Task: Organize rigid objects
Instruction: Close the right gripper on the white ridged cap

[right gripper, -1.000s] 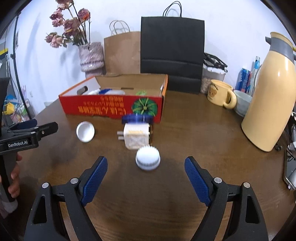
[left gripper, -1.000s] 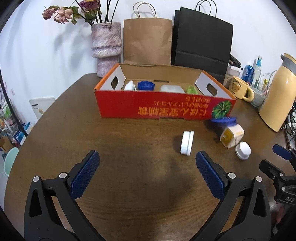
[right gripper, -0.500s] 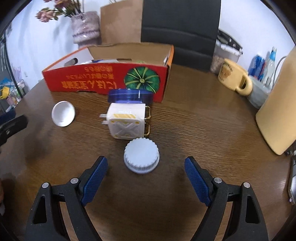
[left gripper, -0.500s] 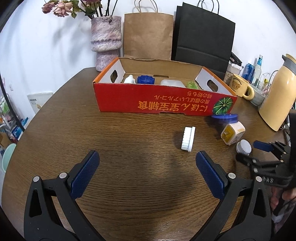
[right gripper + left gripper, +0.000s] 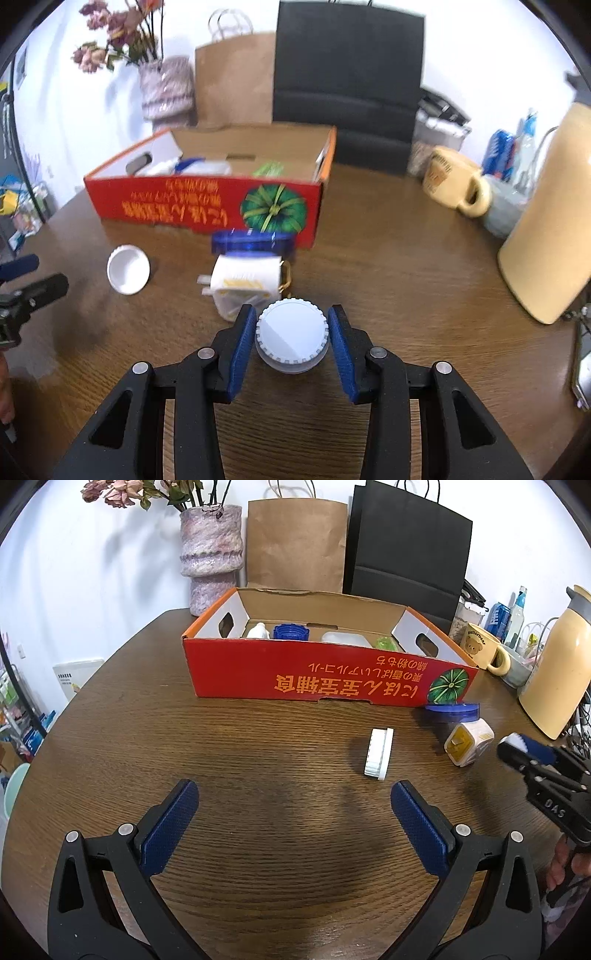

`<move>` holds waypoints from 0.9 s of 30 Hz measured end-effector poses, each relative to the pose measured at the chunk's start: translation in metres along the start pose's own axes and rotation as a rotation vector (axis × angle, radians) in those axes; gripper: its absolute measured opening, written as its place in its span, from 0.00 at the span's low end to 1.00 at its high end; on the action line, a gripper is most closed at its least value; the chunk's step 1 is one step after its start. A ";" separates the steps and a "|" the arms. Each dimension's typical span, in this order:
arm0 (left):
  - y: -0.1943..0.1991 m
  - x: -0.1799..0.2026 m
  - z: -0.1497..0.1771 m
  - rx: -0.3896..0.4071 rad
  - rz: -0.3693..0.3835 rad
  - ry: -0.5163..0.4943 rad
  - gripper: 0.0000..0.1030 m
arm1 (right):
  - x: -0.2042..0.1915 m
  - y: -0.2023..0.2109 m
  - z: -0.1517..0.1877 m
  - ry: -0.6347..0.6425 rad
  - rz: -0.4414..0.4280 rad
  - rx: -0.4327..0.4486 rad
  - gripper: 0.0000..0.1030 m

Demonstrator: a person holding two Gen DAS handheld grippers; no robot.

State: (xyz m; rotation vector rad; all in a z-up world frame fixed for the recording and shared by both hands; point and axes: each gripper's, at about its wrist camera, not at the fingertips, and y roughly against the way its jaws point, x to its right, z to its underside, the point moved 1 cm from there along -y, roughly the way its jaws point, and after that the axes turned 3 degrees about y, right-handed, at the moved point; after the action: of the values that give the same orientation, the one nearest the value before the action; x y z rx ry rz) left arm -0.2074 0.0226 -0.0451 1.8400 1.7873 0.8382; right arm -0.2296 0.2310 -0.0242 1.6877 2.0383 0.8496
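A white ridged cap (image 5: 291, 334) sits between the pads of my right gripper (image 5: 291, 314), whose jaws are closing and touch it on both sides. Just beyond it lie a white plug adapter (image 5: 247, 280) and a blue lid (image 5: 253, 242) against the red cardboard box (image 5: 207, 206). Another white cap (image 5: 378, 753) stands on its edge ahead and to the right of my left gripper (image 5: 293, 794), which is open and holds nothing. The right gripper (image 5: 517, 747) shows at the right edge of the left wrist view, next to the adapter (image 5: 467, 742). The box (image 5: 325, 686) holds several small items.
A tall cream thermos (image 5: 546, 229) and a yellow mug (image 5: 458, 188) stand at the right. A vase (image 5: 210, 554) with dried flowers, a brown paper bag (image 5: 295, 542) and a black bag (image 5: 406, 550) are behind the box. A person's hand (image 5: 565, 864) holds the right gripper.
My right gripper moved forward over the ridged cap and its jaws came in from wide apart to the cap's sides. The left gripper stayed open and in place.
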 end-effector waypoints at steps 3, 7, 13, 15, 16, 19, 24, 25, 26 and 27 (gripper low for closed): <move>-0.001 0.001 0.000 0.003 -0.003 -0.004 1.00 | 0.001 0.007 -0.001 -0.009 0.014 0.036 0.43; -0.005 0.005 -0.001 0.001 -0.011 -0.017 1.00 | 0.002 0.008 -0.003 -0.016 0.009 0.041 0.43; -0.015 0.016 -0.005 -0.002 -0.015 -0.039 1.00 | 0.002 0.010 -0.002 -0.010 -0.001 0.046 0.43; -0.022 0.021 -0.007 -0.014 -0.017 -0.044 1.00 | 0.002 0.010 -0.002 -0.008 -0.001 0.047 0.43; -0.025 0.023 -0.008 -0.019 -0.016 -0.047 1.00 | 0.002 0.010 -0.002 -0.007 -0.001 0.048 0.43; -0.032 0.030 -0.010 -0.032 -0.012 -0.055 1.00 | 0.001 0.010 -0.002 -0.001 -0.002 0.049 0.43; -0.044 0.039 -0.015 -0.048 -0.004 -0.065 1.00 | 0.001 0.009 -0.002 0.000 -0.006 0.043 0.43; -0.047 0.041 -0.016 -0.053 0.001 -0.069 1.00 | 0.000 0.009 -0.002 0.002 -0.006 0.041 0.43; -0.048 0.043 -0.016 -0.056 0.004 -0.074 1.00 | 0.000 0.009 -0.002 0.003 -0.007 0.040 0.43; -0.050 0.044 -0.017 -0.059 0.005 -0.078 1.00 | 0.000 0.008 -0.002 0.003 -0.007 0.039 0.43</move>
State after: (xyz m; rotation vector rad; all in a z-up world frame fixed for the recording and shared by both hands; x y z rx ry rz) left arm -0.2559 0.0680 -0.0617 1.8156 1.6927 0.8009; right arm -0.2248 0.2311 -0.0172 1.6995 2.0750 0.8160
